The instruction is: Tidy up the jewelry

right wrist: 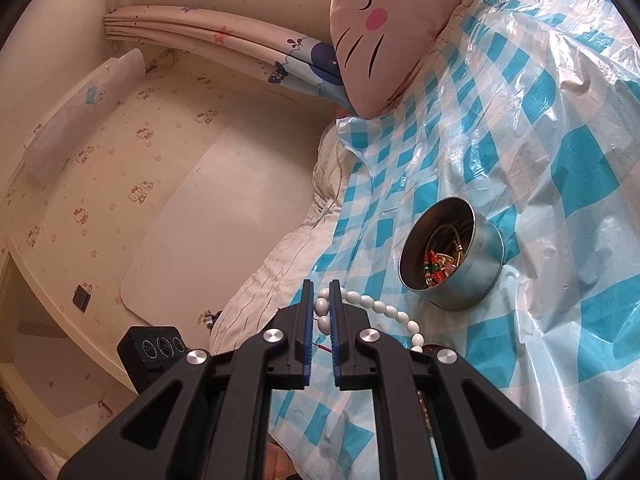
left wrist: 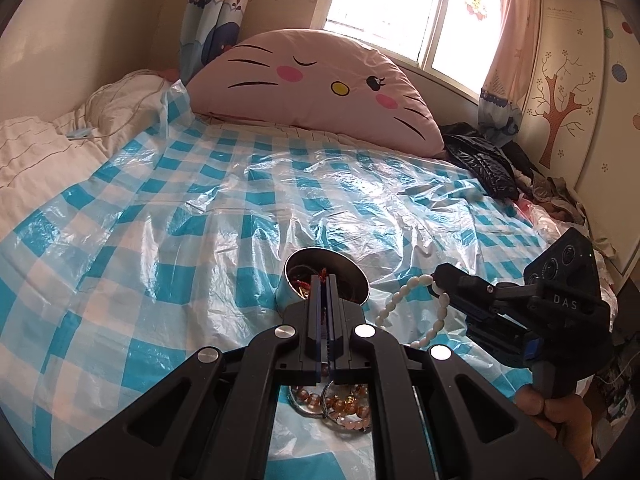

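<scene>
two tongs are busy: my right tongs (right wrist: 321, 312) are closed down on the white bead bracelet (right wrist: 372, 306), most of it dangling just beside the round tin (right wrist: 468, 280) on the bed's checked plastic sheet (right wrist: 560, 160), while my left tongs (left wrist: 324, 292) are nearly shut at the tin's rim on what looks like a red cord, though i cannot tell for sure. the loop could slip out, or the light tin tip on the soft bed. only the left view shows amber bead bracelets (left wrist: 344, 400) lying under me; only the right view shows the tin's contents.

A pink cat-face pillow (left wrist: 316, 88) lies beside dark clothes, possibly jackets (left wrist: 486, 162).
</scene>
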`<action>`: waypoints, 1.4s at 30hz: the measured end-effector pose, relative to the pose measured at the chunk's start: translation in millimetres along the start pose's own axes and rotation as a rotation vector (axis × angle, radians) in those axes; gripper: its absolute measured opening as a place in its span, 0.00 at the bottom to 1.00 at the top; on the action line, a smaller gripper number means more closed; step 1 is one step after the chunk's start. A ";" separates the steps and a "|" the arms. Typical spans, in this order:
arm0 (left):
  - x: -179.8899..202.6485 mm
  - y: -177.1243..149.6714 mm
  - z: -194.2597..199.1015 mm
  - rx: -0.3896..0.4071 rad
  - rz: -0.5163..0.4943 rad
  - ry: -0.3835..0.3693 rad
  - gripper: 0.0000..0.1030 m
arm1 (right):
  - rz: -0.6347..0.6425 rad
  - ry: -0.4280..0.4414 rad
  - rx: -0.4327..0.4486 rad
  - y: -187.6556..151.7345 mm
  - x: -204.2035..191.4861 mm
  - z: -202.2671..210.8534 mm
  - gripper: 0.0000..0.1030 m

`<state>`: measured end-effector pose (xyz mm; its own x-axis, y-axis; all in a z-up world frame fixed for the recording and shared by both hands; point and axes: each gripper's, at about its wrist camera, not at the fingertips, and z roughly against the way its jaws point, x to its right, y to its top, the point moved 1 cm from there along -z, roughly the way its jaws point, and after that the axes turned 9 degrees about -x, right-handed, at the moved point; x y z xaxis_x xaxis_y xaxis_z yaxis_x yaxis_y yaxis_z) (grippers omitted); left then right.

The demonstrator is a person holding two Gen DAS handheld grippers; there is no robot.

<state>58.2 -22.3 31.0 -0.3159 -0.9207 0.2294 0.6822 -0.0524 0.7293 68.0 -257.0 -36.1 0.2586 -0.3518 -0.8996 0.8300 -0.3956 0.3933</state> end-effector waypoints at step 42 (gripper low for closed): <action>-7.0 30.0 -33.7 0.013 0.065 -0.081 0.02 | 0.203 -0.766 -0.347 -8.6 34.5 -75.3 0.26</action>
<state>103.1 -30.5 29.6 -0.3237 -0.8875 0.3280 0.6948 0.0123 0.7191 106.9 -201.9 -84.8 0.1176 -0.9119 -0.3933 0.9401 -0.0254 0.3399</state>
